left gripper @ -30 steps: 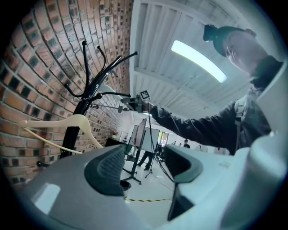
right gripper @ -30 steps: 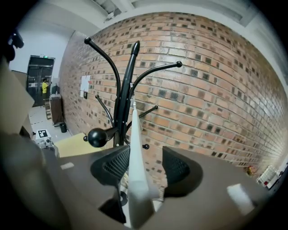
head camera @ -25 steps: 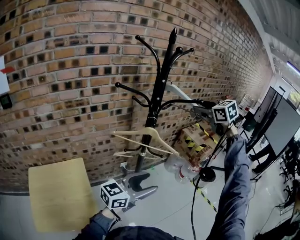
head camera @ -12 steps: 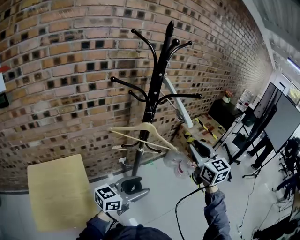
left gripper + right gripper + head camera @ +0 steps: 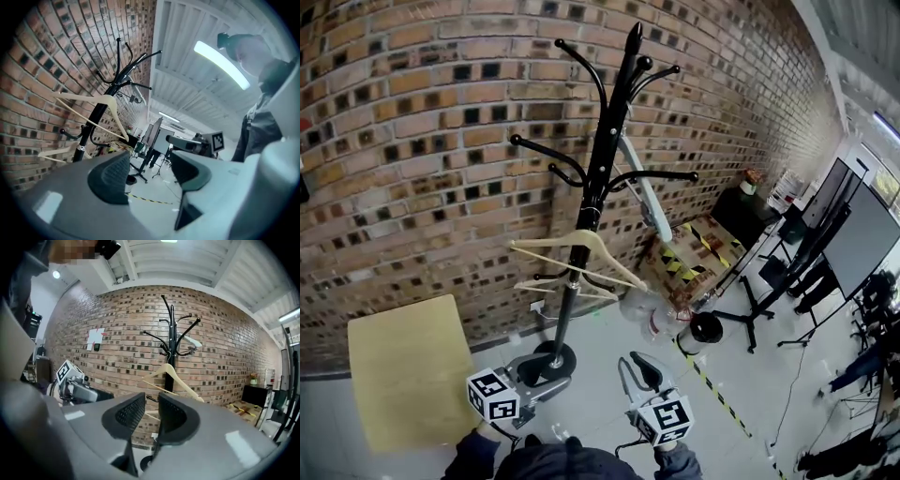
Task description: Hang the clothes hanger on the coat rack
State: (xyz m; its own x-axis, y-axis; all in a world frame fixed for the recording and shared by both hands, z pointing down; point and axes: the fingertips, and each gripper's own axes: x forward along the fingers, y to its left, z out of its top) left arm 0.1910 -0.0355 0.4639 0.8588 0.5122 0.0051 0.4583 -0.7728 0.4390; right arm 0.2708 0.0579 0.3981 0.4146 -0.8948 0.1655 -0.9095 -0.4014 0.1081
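Note:
A black coat rack (image 5: 598, 178) stands against the brick wall. A pale wooden hanger (image 5: 577, 255) hangs on one of its lower arms, a second wooden one (image 5: 551, 287) just below it, and a white hanger (image 5: 643, 195) higher up. Both grippers are low, near the rack's base and apart from every hanger. My left gripper (image 5: 546, 373) is open and holds nothing. My right gripper (image 5: 636, 367) has its jaws closing to a narrow gap with nothing between them. The rack (image 5: 171, 329) and wooden hanger (image 5: 171, 376) show ahead in the right gripper view, and the hanger (image 5: 100, 107) again in the left gripper view.
A tan wooden table top (image 5: 411, 375) lies at the lower left. Right of the rack's base are a clear plastic bottle (image 5: 649, 321), a box with yellow-black stripes (image 5: 699, 251) and a black bin (image 5: 705, 328). Tripod stands and dark screens (image 5: 853, 234) fill the right side.
My right gripper has come down from beside the rack's upper right arm to low in the middle, next to the left one. The left gripper has sunk a little.

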